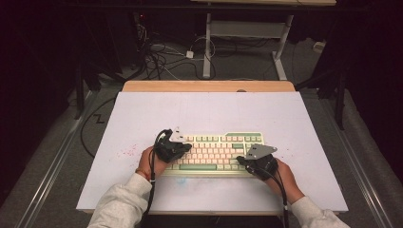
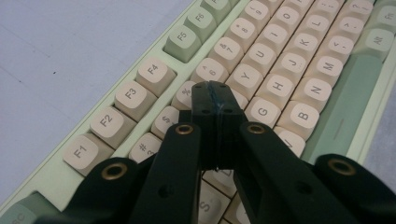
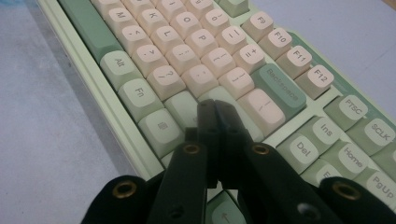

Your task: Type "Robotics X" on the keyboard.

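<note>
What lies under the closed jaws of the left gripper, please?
The keyboard: the left gripper sits with shut jaws over its cream keys, near the 5 key. The key directly beneath the tips is covered.

Pale green keyboard (image 1: 216,154) with cream keycaps and a few darker green ones (spacebar, Backspace, the far right corner strip). It lies flat on the white table top (image 1: 204,114), long side running left to right, toward the near edge and roughly centered. Legends face the person. A separate block of Ins/Del/Home keys sits at its right end.
</note>
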The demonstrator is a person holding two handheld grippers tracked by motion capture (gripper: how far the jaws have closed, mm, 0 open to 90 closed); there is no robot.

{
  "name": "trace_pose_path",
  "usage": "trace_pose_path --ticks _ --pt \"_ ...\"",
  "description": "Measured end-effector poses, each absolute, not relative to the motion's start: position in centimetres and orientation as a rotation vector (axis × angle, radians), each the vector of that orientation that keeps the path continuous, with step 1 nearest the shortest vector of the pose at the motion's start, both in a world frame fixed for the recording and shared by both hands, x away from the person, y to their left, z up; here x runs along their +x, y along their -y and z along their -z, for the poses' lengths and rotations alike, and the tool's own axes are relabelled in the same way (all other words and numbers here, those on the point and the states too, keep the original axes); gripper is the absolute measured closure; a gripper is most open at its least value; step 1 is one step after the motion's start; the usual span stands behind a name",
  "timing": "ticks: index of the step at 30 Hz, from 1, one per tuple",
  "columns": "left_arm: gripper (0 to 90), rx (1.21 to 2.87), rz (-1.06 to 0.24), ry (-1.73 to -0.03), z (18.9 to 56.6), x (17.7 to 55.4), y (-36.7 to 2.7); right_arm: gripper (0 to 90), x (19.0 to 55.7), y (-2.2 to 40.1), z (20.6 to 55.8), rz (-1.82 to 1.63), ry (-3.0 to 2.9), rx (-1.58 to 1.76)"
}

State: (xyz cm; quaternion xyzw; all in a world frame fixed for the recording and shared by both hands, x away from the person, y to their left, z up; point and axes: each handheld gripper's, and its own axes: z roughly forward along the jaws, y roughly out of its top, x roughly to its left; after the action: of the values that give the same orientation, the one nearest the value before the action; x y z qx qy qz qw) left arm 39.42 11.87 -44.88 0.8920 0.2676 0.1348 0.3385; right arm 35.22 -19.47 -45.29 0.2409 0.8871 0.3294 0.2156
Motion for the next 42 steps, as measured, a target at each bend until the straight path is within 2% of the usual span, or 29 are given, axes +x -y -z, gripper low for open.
trace_pose_path --ticks 7,31,42 --pt "87.8 2.36 -0.38 -0.681 45.0 39.3 -11.5 90.0 35.1 19.4 45.3 -0.908 -2.459 0.674" --pt "87.7 2.293 -0.441 -0.654 43.7 38.6 -12.2 90.0 35.0 19.4 45.3 -0.908 -2.443 0.655" --pt "87.7 2.247 -0.474 -0.646 42.7 38.1 -13.0 90.0 34.8 20.3 44.0 -0.982 -2.388 0.67"
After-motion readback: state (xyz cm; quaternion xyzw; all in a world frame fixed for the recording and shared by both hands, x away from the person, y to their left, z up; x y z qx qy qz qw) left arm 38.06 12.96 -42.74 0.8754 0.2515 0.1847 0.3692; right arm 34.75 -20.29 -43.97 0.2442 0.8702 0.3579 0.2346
